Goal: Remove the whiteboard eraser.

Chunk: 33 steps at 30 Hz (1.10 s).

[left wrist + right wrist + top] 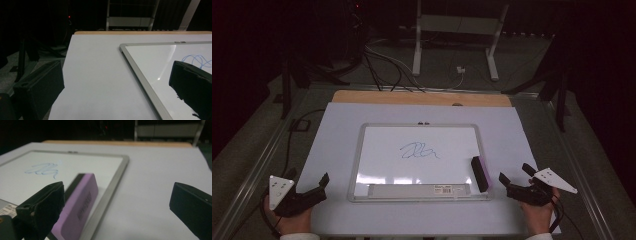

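A purple eraser (pixel 479 173) lies on the whiteboard's (pixel 362 150) right edge, just left of the released right gripper (pixel 518 180). Left gripper (pixel 314 190), also released, rests beside the whiteboard's left edge.

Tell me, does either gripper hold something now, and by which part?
Nothing is held. The left gripper and right gripper are both open and empty; the purple block eraser lies free on the whiteboard.
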Motion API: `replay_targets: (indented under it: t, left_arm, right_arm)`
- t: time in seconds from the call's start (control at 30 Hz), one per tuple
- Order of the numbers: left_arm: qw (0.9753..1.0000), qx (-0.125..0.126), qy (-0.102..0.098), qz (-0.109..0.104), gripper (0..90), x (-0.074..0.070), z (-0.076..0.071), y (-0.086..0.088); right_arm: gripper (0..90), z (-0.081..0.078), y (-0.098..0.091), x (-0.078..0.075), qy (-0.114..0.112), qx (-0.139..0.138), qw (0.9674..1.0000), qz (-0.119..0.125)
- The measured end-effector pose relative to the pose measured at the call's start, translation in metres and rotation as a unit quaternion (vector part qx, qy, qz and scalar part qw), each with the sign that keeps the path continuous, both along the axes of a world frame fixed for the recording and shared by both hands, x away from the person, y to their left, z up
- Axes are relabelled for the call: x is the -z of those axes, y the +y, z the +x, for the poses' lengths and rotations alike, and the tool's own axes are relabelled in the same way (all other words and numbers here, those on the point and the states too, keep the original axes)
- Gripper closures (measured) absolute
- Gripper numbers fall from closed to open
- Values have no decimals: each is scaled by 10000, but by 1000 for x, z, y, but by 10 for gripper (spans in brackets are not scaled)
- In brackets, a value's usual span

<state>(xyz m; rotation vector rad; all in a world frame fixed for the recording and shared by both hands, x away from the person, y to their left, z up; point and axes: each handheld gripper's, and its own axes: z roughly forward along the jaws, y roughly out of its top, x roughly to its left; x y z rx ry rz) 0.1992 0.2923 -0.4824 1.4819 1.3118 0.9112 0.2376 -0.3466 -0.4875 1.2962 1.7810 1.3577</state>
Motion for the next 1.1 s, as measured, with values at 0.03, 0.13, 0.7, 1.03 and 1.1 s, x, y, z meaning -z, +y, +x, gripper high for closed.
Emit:
replay_targets:
  t: [0.03, 0.13, 0.7, 1.03, 1.1]
  left_arm:
    - [10000, 12, -11, 2, 5, 0, 0, 0]
    - [10000, 46, -50, 17, 5, -1, -1, 0]
    - [9997, 194, -136, -43, 5, -2, -2, -2]
    - [9998, 159, -93, -26, 5, 0, -1, -1]
    - [9998, 162, -88, -21, 5, 0, -1, -2]
  right_arm:
    - [5, 0, 0, 0, -39, -15, 10000, -19]
    - [5, 0, 2, -2, -72, -78, 9999, -30]
    - [5, -2, 2, -11, -105, -7, 9999, -27]
    - [5, 4, 3, -24, 65, -113, 9999, 50]
    - [5, 7, 4, -27, 157, -158, 9997, 31]
